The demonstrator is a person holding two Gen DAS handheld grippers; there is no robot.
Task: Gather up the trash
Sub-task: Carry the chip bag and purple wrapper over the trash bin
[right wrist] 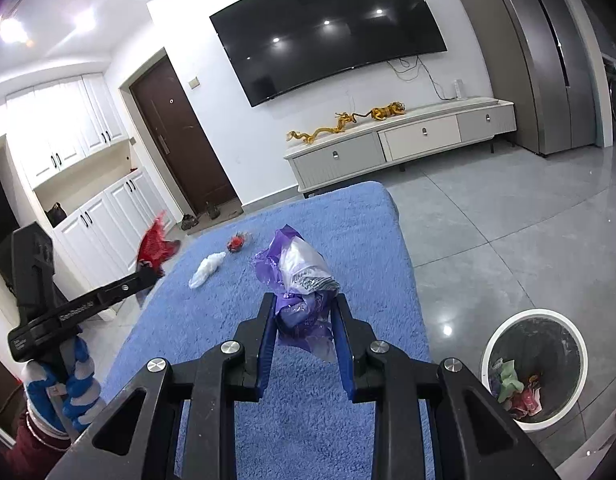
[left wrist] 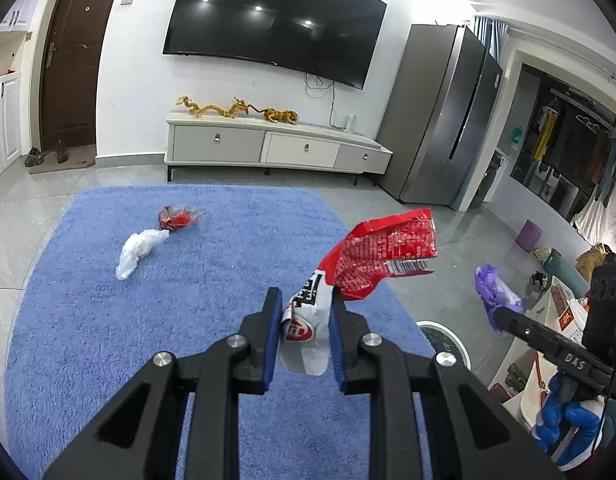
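Holding a red and white snack wrapper [left wrist: 372, 268] clear of the blue rug [left wrist: 87, 320], the left tool [left wrist: 303, 312] is clamped on the wrapper's white lower end, the red printed part flaring up and to the right above the fingers; farther out on the rug lie a crumpled white plastic bag [left wrist: 141, 250] and, just beyond and touching it, a small red crumpled wrapper [left wrist: 175, 218], both still to be gathered; at the right edge the right tool [left wrist: 498, 314] shows with purple plastic at its tip, and a sliver of the white bin's rim [left wrist: 440, 326] peeks out behind the left tool's right finger; in the right wrist view, the right tool [right wrist: 303, 312] is closed on a crumpled purple plastic bag [right wrist: 291, 280] with a pale printed piece bunched in it, held above the rug [right wrist: 368, 220]; the white trash bin [right wrist: 534, 364], lined in black and already holding some scraps, stands on the grey tiled floor [right wrist: 508, 220] just off the rug, low and to the right of this tool; the step in hand looks like carrying both loads to that bin; to do it well, I would keep both grips firm until each tool is squarely over the opening, bring the right one across first since it is nearer, and part the fingers only once the light plastic hangs inside the rim, as such film may cling or drift onto the floor.
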